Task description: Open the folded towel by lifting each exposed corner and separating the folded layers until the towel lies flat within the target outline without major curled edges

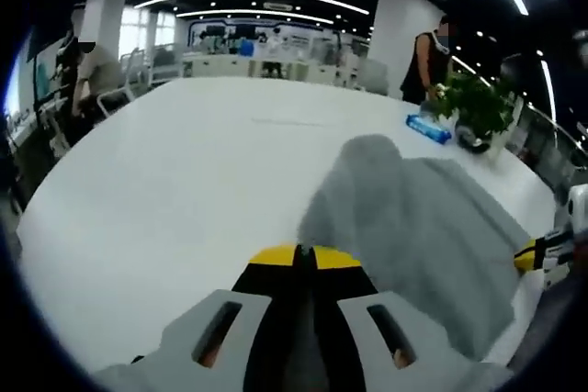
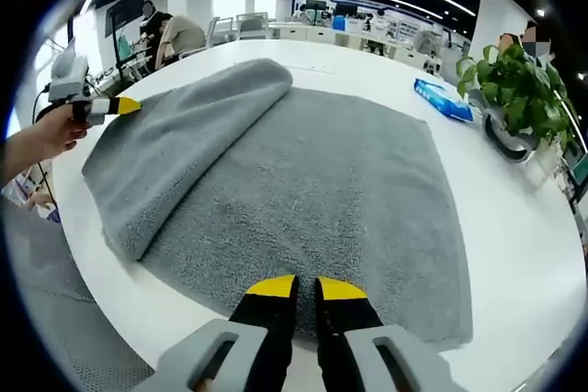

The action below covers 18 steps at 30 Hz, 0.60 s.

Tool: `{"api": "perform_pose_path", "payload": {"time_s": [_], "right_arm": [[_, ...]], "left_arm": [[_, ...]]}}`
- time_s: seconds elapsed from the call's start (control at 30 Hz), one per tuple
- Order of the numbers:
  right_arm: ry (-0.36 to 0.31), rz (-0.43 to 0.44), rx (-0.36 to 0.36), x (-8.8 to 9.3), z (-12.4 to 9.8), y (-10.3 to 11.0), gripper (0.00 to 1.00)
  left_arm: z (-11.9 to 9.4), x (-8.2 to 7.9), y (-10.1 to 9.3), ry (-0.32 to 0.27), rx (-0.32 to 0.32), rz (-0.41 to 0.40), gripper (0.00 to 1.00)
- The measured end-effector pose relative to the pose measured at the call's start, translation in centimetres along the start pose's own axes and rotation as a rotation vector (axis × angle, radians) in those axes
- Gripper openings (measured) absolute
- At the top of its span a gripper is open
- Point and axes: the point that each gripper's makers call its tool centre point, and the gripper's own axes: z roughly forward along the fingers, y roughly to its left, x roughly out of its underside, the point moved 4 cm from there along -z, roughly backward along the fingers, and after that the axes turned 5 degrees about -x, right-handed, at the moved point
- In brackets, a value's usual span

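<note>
In the left gripper view, the left gripper [image 1: 308, 254] is being held with fingers closed at the towel [image 1: 413, 227] edge; whether cloth is being pinched cannot be told. In the right gripper view, the towel [image 2: 312, 190] is lying on the tabletop [image 2: 514, 218], its left part folded over, while the right gripper [image 2: 306, 287] is being held slightly open above the near edge

towel [image 2: 303, 181]: grey terry cloth, rough matt | table [image 1: 165, 181]: smooth white
</note>
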Motion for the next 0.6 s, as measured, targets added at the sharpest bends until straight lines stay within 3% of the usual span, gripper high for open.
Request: {"api": "perform_pose_path", "payload": {"time_s": [0.17, 0.37, 0.6], "right_arm": [[0.0, -0.001, 0.0, 0.0, 0.0, 0.0, 0.05], [0.001, -0.002, 0.0, 0.0, 0.0, 0.0, 0.05], [-0.001, -0.003, 0.0, 0.0, 0.0, 0.0, 0.05]], "left_arm": [[-1.7, -2.2, -3.4, -0.083, 0.093, 0.125, 0.03], [-3.1, -3.3, -8.1, -0.124, 0.202, 0.281, 0.03], [-3.7, -2.3, -12.6, -0.097, 0.333, 0.345, 0.03]]}}
